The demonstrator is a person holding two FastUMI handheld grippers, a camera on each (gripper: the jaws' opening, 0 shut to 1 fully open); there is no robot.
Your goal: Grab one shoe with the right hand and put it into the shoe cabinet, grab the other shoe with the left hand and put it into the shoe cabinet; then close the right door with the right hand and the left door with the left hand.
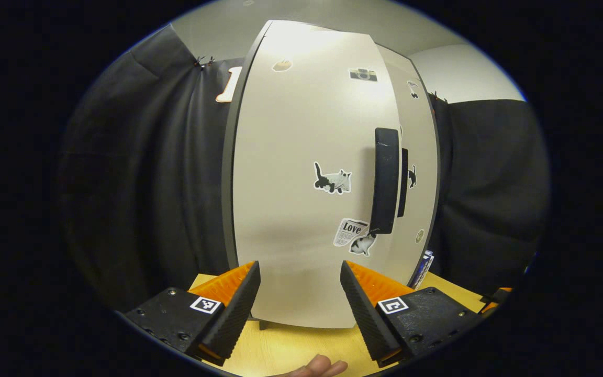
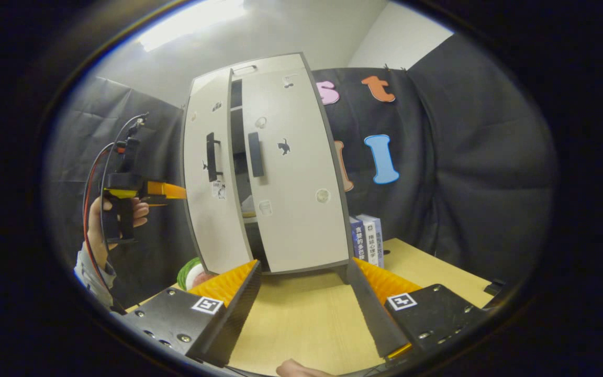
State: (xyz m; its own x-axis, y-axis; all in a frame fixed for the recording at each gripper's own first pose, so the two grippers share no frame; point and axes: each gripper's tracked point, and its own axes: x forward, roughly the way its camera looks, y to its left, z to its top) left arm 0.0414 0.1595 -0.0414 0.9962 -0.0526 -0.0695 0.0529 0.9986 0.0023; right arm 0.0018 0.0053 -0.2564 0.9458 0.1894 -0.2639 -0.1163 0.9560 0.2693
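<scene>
Behind, dark cloth; both hand-held grippers (image 1: 300, 301) (image 2: 301, 309) gape over the wooden table (image 2: 301, 324).

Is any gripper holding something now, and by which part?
Nothing is held. The left gripper and the right gripper are both open, facing the shoe cabinet.

Black cloth (image 2: 464, 173) drapes the booth on all sides, hanging in soft folds. Above it, a pale wall (image 2: 401, 42) and ceiling (image 2: 280, 36) catch bright overhead light. A light wooden tabletop (image 2: 301, 314) spans the foreground, books (image 2: 367, 238) upright near the cloth.
</scene>
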